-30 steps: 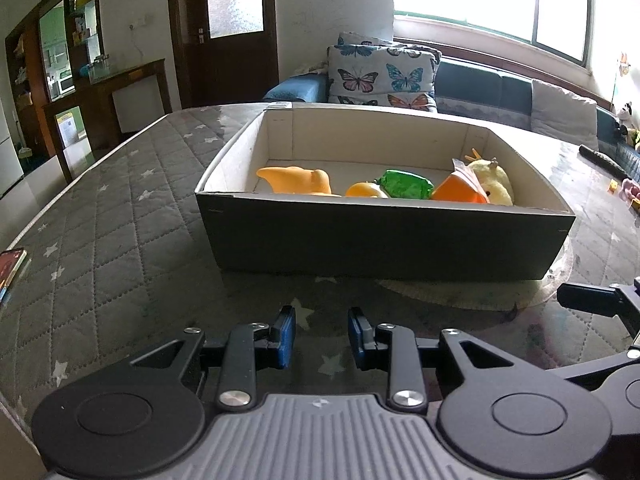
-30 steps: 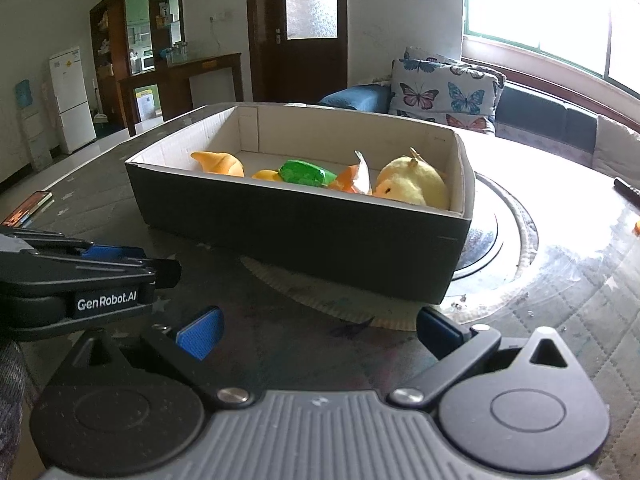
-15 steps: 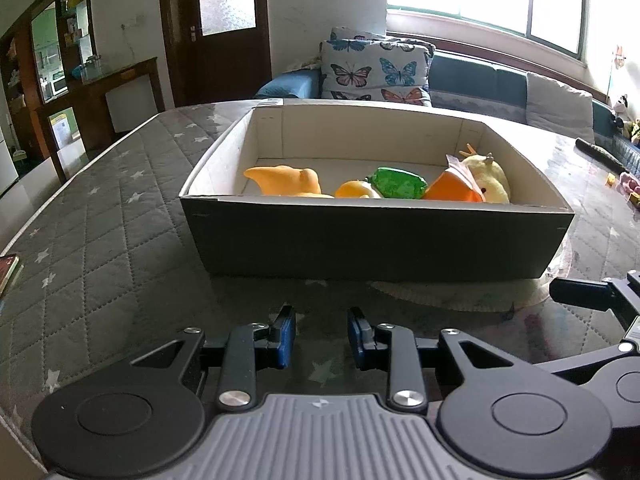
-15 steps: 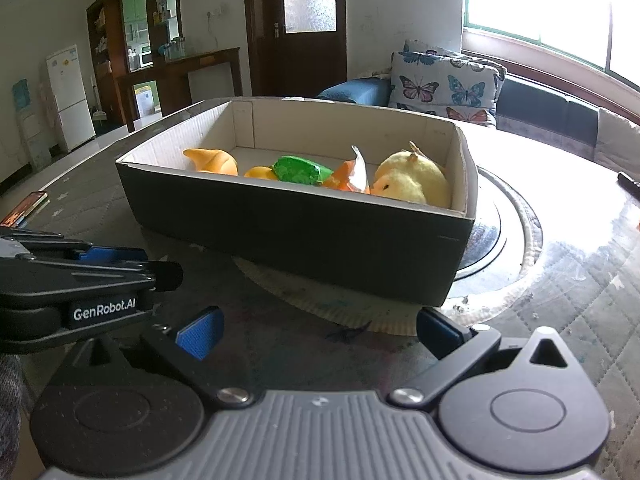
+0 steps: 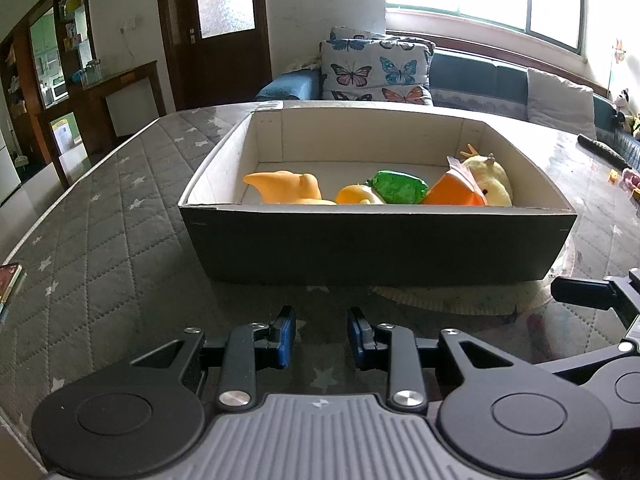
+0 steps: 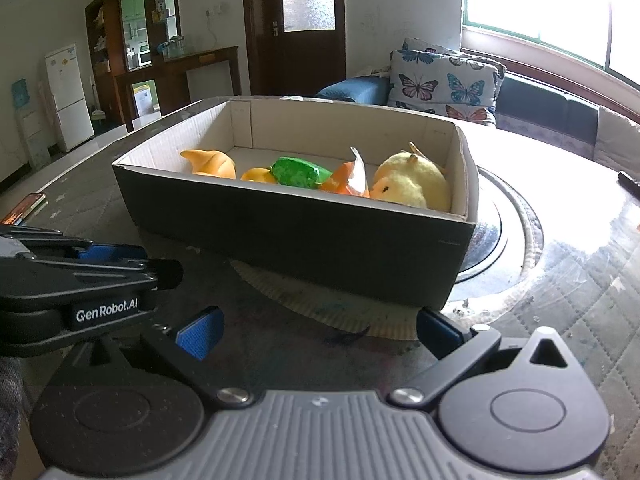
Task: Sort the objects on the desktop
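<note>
Both cameras sit higher and closer on the cardboard box (image 5: 376, 248) than a second ago; more of its floor shows. Left gripper (image 5: 321, 336) is empty, pads a narrow gap apart; right gripper (image 6: 318, 326) spread wide, empty. Orange toy (image 5: 286, 188), green wrapped item (image 5: 398, 186) and yellow plush chick (image 6: 414, 184) all lie inside. Likely sorting's nearly done or a reach-in comes next.

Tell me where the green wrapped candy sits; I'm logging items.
The green wrapped candy lies mid-box, between the small yellow toy and the orange packet.
</note>
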`<state>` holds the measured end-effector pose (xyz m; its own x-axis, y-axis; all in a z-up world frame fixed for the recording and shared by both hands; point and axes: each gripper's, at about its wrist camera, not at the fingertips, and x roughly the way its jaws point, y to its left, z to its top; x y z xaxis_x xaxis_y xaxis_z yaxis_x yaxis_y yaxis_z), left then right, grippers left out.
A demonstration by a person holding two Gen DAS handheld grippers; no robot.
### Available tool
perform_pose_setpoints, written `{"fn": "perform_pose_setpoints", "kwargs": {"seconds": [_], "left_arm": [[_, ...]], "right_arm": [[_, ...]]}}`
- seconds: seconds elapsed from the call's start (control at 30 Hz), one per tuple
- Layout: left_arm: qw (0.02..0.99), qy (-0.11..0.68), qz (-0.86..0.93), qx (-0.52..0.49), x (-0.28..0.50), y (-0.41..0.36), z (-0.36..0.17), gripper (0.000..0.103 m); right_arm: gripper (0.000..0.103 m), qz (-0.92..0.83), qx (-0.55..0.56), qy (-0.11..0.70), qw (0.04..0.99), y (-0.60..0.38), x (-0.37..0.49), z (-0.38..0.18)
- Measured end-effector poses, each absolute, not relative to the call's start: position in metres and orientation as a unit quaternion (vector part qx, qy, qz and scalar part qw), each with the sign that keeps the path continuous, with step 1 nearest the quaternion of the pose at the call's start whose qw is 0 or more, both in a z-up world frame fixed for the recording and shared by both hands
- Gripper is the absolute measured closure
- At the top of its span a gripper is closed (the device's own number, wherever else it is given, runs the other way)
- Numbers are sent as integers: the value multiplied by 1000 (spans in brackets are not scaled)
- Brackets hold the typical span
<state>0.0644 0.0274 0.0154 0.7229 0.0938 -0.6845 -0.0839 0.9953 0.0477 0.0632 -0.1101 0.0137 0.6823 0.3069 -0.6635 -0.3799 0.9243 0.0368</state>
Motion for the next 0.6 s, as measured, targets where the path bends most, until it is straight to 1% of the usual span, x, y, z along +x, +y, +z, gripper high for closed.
{"fn": "perform_pose_setpoints", "kwargs": {"seconds": [0.6], "left_arm": [[926, 373, 48, 14, 74, 26, 19, 72]], "right_arm": [[0, 185, -58, 358, 913, -110, 75, 18]]}}
